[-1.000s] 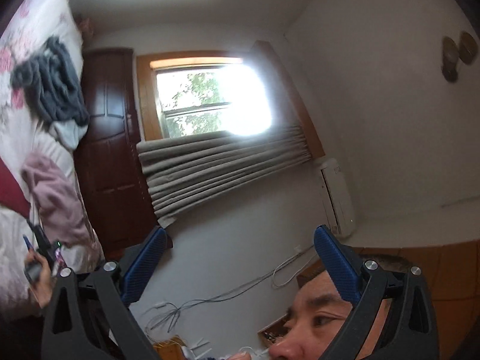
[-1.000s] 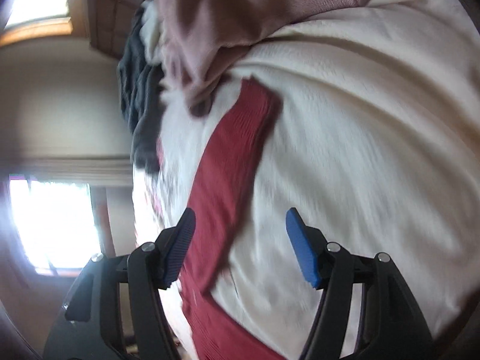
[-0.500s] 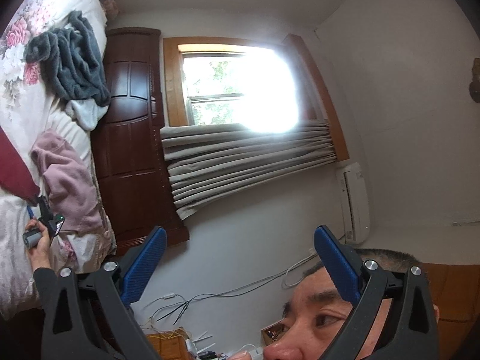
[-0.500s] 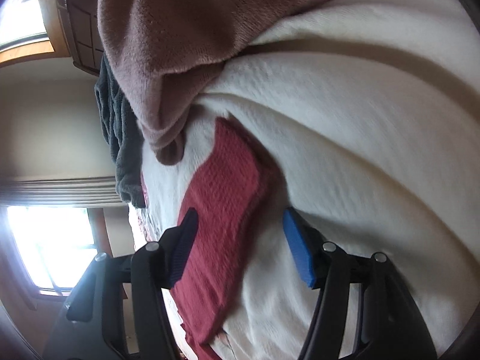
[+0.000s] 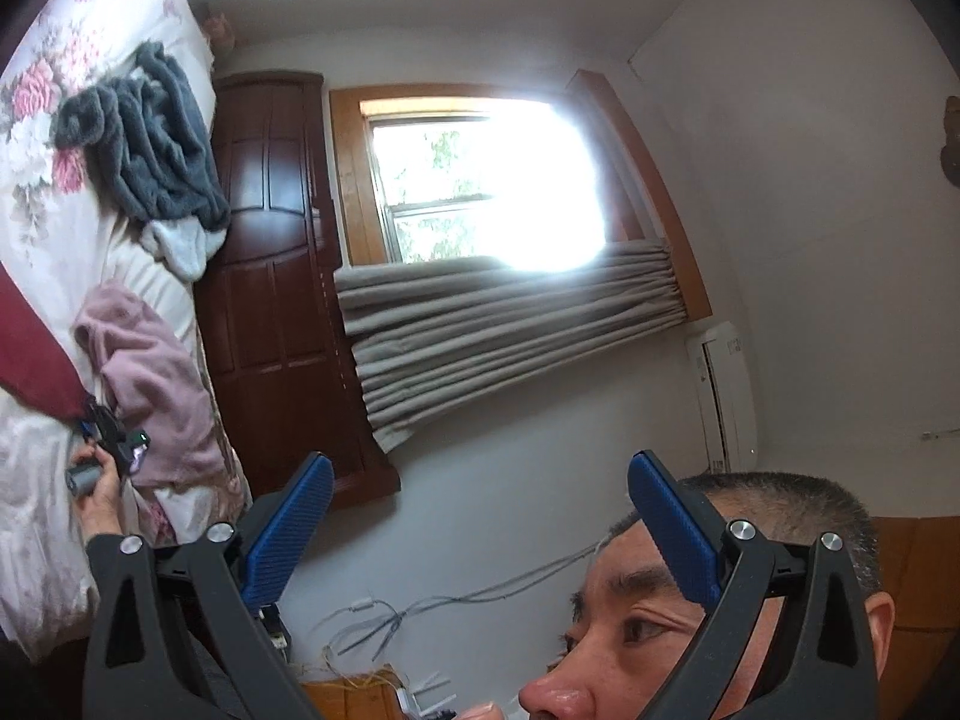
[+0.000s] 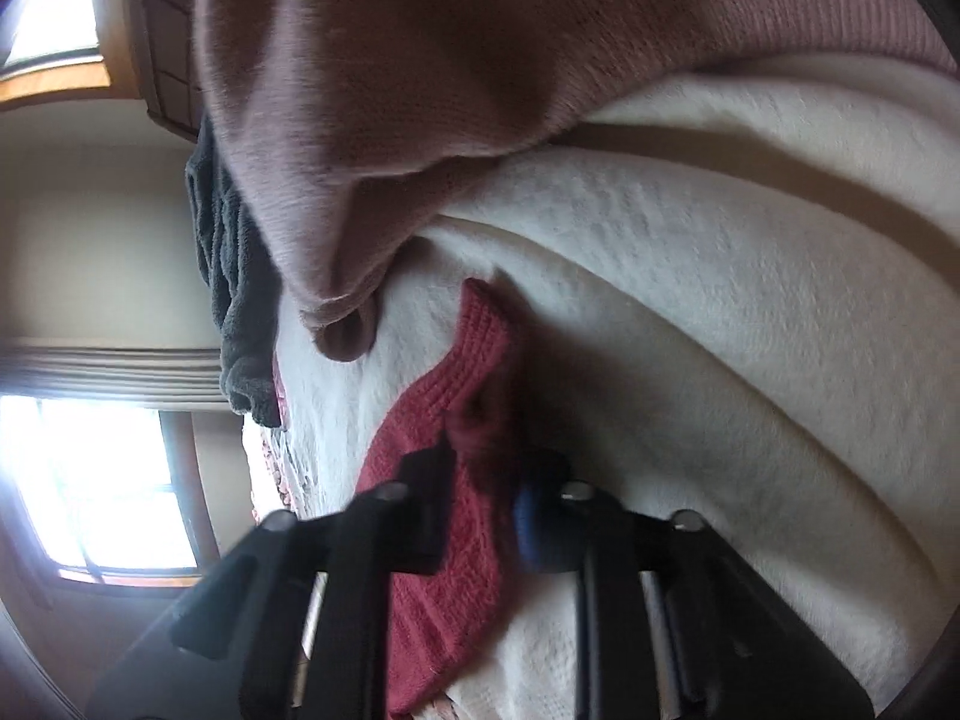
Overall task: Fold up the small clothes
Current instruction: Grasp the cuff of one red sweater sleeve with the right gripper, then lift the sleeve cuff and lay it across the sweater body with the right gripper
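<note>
— White bedding (image 6: 720, 312) is filling the right wrist view. What is being gripped?

— A red cloth (image 6: 432, 588) is being pinched between the nearly closed fingers of the right gripper (image 6: 480, 492); a pink garment (image 6: 456, 60) is lying just ahead of it.

— And the left gripper (image 5: 480, 516)?

— It is being held wide apart and empty, pointed at a window (image 5: 480, 180), well away from the cloth.

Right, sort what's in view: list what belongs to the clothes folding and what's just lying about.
For the folding:
red knit garment, pinched in the right gripper
pink sweater
grey fleece garment
left gripper, open, pointing away from the bed

Just lying about:
bedcover
curtain
wardrobe
wall cables
</note>
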{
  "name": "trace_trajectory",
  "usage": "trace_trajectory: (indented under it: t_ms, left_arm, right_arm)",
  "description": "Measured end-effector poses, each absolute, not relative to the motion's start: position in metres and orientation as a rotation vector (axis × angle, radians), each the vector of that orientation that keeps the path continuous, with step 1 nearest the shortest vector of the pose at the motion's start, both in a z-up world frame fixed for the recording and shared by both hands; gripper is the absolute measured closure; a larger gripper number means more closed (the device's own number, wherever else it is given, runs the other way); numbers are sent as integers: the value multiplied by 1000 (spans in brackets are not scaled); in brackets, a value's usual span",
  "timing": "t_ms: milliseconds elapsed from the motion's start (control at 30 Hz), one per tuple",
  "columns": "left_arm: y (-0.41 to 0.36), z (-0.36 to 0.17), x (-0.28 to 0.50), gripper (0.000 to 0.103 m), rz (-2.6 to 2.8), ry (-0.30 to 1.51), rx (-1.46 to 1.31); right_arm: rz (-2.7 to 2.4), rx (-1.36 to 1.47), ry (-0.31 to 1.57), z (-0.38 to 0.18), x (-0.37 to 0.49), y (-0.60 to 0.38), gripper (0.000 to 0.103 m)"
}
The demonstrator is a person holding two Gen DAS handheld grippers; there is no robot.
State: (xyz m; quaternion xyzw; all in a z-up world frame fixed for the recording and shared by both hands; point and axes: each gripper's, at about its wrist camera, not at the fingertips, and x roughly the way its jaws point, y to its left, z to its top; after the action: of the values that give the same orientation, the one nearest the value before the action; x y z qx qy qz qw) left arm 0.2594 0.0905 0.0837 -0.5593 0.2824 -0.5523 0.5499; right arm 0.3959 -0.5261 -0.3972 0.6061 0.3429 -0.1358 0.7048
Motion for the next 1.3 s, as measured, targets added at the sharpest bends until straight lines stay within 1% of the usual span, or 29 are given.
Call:
trace_trajectory:
  t_ms: [33,167,367,567,700,767,900,1000,1133,1300]
  left_arm:
    - [95,84,258,4,-1299,664,-1321]
    - [124,79,244,4,-1164,643,-1181]
    - [186,32,221,4,-692,772,-848]
    - [250,-8,186,4,-319,842,-513]
    - [285,-25,178,4,-178,865,-431]
    - [289,-31,178,4,-146,875,-403]
    - [300,-51,187,4,-123,889,-394]
    - [309,-73,201,4,-127,906,-423]
    - [325,-94,208,4,-125,897,-503]
    - [332,-118,233,4,-127,875,-581]
  right_arm:
    - [-293,1323,758,-390,397,-523,92]
    - [-260,1203,747,-355,405,-507,93]
    - [-174,948,731,-279,431,-456,94]
    - [-51,733,710,-214,463,-371,94]
    - [24,637,708,-190,482,-309,94]
    - [64,586,709,-180,488,-276,94]
    - [139,495,732,-171,497,-208,94]
    - [181,390,766,-179,504,-150,94]
    - [237,284,867,-214,506,-76,94]
    - [290,209,971,-269,506,-8,94]
